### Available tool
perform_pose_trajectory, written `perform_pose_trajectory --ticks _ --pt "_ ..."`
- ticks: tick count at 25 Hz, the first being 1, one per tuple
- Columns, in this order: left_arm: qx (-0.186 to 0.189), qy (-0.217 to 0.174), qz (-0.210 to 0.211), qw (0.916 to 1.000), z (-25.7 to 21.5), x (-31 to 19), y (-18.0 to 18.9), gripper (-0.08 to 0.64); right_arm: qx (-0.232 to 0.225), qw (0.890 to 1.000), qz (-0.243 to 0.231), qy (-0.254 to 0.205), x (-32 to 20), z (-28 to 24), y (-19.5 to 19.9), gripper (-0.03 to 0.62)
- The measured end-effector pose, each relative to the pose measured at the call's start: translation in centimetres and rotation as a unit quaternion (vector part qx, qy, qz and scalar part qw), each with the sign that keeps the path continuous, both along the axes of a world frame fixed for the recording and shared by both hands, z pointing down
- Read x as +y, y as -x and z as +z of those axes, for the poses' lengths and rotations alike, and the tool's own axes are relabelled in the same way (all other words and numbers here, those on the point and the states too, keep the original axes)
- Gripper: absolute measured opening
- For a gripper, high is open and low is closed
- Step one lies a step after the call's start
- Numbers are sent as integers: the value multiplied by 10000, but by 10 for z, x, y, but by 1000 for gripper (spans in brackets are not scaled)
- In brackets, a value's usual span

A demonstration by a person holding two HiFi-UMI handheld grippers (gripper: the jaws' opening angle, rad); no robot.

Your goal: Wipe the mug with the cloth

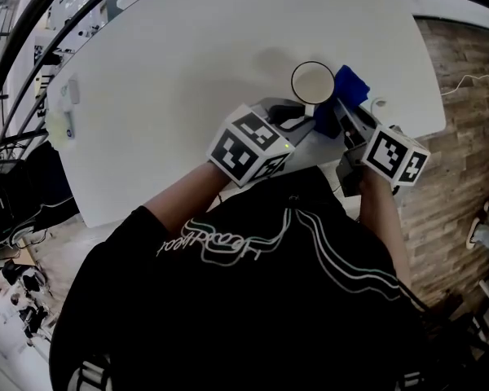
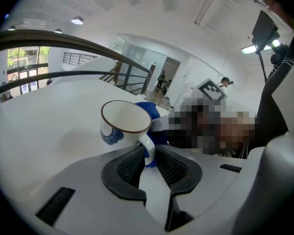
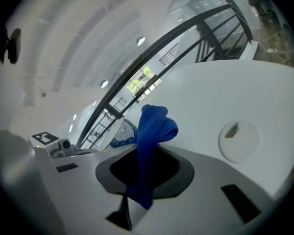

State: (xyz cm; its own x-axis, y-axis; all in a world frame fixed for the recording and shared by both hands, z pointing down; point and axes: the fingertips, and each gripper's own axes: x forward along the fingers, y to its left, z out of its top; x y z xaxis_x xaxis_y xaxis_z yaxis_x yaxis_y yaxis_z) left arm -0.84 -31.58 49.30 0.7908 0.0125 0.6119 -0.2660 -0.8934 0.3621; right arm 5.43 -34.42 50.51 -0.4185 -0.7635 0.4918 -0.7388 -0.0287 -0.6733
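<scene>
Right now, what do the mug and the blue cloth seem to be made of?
The mug: probably glazed ceramic, with a smooth white body, a thin brown rim and a blue painted pattern. The cloth: seemingly a soft knitted or microfibre textile, matte blue, with a fine ribbed surface that folds limply.

The left gripper (image 2: 149, 159) clamps the looped handle of a white ceramic mug (image 2: 125, 119) with a dark red rim and blue pattern, its black ribbed pads (image 2: 130, 166) pressing either side. A blue knitted cloth (image 2: 151, 109) bunches just behind the mug, touching it. A white table (image 2: 44, 131) spreads beneath the mug, and a dark metal railing (image 2: 83, 40) runs far behind it.
</scene>
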Motion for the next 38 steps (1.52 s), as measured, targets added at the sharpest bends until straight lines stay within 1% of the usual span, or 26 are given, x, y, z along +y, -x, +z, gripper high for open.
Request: perform_pose_trajectory --ticks 2,6,8,10,15,18,22,27,32,38 --pt "2 16 31 10000 0 1 -1 75 346 9987 -329 182 -3 4 -1 57" --pt "37 57 77 9999 0 -1 -1 75 868 9924 -783 372 -9 9 -1 57" --pt "44 69 88 9999 1 -2 0 75 1002 9899 -916 418 -11 12 1 57" --pt "47 81 86 9999 2 -2 0 75 1014 9895 -942 415 -11 13 0 57" --pt "19 48 52 10000 2 4 -13 75 903 9916 -889 276 1 5 -16 57" --pt "-87 -37 -19 10000 2 1 -5 75 830 9926 -872 179 6 -4 -17 57" --pt "-350 -344 -106 9987 -1 -4 11 75 652 9945 -818 -10 13 -20 -20 57" --pt "-773 -869 -173 9931 -5 -10 21 75 140 9965 -782 -252 20 -35 -30 57" --pt "-1102 -1204 -190 9864 -3 -18 31 75 -167 9935 -1043 -417 14 -45 -25 57" --pt "-1393 -1333 -472 9801 -4 -30 41 75 -646 9860 -1368 -696 2 -62 -12 57"
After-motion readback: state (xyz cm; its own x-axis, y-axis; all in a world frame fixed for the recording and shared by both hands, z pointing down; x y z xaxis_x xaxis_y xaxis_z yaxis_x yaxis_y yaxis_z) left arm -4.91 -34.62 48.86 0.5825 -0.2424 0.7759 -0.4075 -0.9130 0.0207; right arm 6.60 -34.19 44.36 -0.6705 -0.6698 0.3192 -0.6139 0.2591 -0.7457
